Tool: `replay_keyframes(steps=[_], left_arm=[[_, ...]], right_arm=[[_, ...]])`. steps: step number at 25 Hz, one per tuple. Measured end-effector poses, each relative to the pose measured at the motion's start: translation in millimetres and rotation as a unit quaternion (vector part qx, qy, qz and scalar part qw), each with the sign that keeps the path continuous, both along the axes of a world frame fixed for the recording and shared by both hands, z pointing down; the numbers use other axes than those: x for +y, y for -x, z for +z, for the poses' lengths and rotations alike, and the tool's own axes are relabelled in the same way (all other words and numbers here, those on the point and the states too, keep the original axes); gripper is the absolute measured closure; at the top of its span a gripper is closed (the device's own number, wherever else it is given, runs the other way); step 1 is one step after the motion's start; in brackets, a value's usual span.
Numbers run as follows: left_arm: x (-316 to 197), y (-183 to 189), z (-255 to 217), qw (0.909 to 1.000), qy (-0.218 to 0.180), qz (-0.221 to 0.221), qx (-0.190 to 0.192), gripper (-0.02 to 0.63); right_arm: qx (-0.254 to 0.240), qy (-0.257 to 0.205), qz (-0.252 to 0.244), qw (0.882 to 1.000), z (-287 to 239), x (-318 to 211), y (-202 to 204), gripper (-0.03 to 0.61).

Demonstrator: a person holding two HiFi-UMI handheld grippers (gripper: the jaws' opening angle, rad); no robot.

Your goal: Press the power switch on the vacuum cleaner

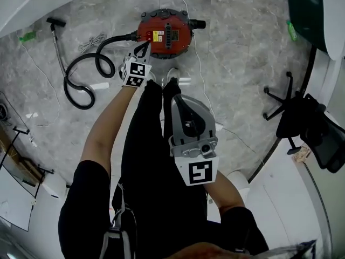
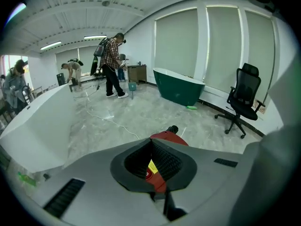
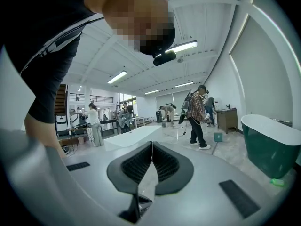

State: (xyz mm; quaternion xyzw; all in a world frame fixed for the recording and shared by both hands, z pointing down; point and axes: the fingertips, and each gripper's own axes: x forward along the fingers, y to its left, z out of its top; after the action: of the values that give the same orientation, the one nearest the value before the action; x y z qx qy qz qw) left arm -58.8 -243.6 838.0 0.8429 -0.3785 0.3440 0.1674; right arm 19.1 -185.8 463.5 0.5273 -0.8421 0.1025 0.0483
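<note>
A round red vacuum cleaner [image 1: 164, 34] stands on the marble floor, its black hose [image 1: 81, 82] looping off to the left. My left gripper [image 1: 144, 45] reaches down to the cleaner's near left edge, with its tips at or just above the red top. In the left gripper view the left gripper [image 2: 151, 141] is shut with nothing held, and the red vacuum cleaner [image 2: 159, 179] with a yellow label shows through the gap behind the tips. My right gripper [image 1: 182, 102] is held high, close to the body, away from the cleaner. In its own view the right gripper [image 3: 151, 143] is shut and empty.
A black office chair [image 1: 294, 117] stands at the right, and a green bathtub [image 1: 307, 9] at the far right. A thin white cable [image 1: 197, 63] runs across the floor past the cleaner. The person's shoes [image 1: 172, 75] are just short of the cleaner. Several people [image 2: 112, 65] work farther off.
</note>
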Motion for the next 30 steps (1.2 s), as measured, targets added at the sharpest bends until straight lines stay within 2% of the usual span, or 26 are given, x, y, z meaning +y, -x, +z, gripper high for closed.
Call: replay_keyframes(steps=[6, 11, 17, 20, 24, 27, 30], left_arm=[[-12.1, 6.3, 56.8, 0.9988, 0.039, -0.031, -0.002, 0.595], [-15.0, 17.9, 97.4, 0.9987, 0.047, -0.014, -0.014, 0.595], [-25.6, 14.1, 129.8, 0.9963, 0.078, -0.033, -0.013, 0.595], [-25.2, 10.7, 144.0, 0.9959, 0.086, -0.009, -0.027, 0.595], [-29.0, 16.1, 156.8, 0.9942, 0.101, -0.02, -0.031, 0.595], [-26.2, 12.6, 162.3, 0.9918, 0.122, 0.002, -0.038, 0.595], [-18.1, 8.8, 166.4, 0.9887, 0.148, 0.009, -0.025, 0.595]], right_arm=[[-0.008, 0.026, 0.019, 0.999, 33.1, 2.5, -4.1, 0.558], [-0.015, 0.042, 0.04, 0.998, 54.4, 4.8, -4.0, 0.559], [0.0, 0.066, 0.051, 0.997, 83.6, 3.1, -19.5, 0.559], [0.001, 0.072, 0.056, 0.996, 90.5, 2.2, -18.8, 0.558], [-0.002, 0.08, 0.057, 0.995, 95.6, -1.9, -16.5, 0.558], [-0.014, 0.088, 0.061, 0.994, 98.3, -4.4, -14.9, 0.558], [-0.026, 0.097, 0.062, 0.993, 99.3, -1.9, -13.4, 0.56]])
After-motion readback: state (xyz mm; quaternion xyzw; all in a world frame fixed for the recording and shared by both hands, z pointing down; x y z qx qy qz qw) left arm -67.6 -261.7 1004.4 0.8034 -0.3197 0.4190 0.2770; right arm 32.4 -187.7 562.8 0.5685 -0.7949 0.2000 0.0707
